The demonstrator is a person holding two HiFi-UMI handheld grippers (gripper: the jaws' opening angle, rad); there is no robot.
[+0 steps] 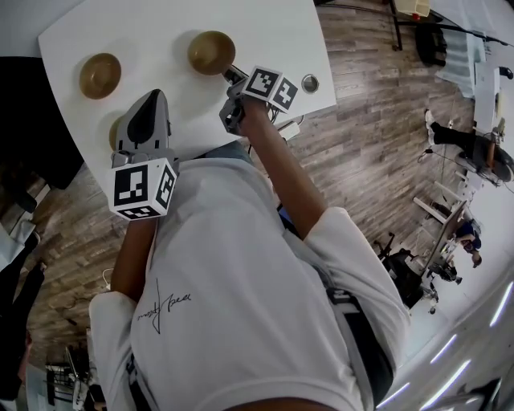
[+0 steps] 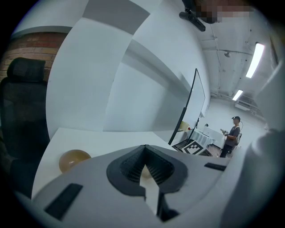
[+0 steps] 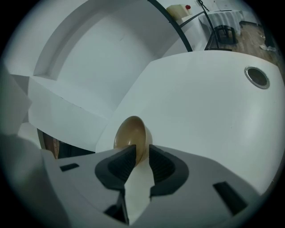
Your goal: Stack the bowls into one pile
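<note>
White shirt of the person filled the lower middle of the head view, both forearms reaching up the frame. White table took the top of that view, with wood floor to its right. Left gripper sat at left of centre in the head view, over the table's near edge, marker cube toward the camera. Its own view showed the jaws closed, tips meeting, nothing clamped; a pale tan sliver showed through the gap below the tips, and what it was could not be told. Right gripper was at upper centre of the head view, jaws closed on the rim of the upper-centre bowl, one pad inside the wall and one outside. That tan bowl was on the table, not stacked on anything. Upper-left bowl stood alone on the table, apart from the other two, and also showed at lower left of the left gripper view. Third bowl peeked out from under the left gripper, mostly hidden. Small metal grommet sat in the tabletop just right of the right gripper's cube.
</note>
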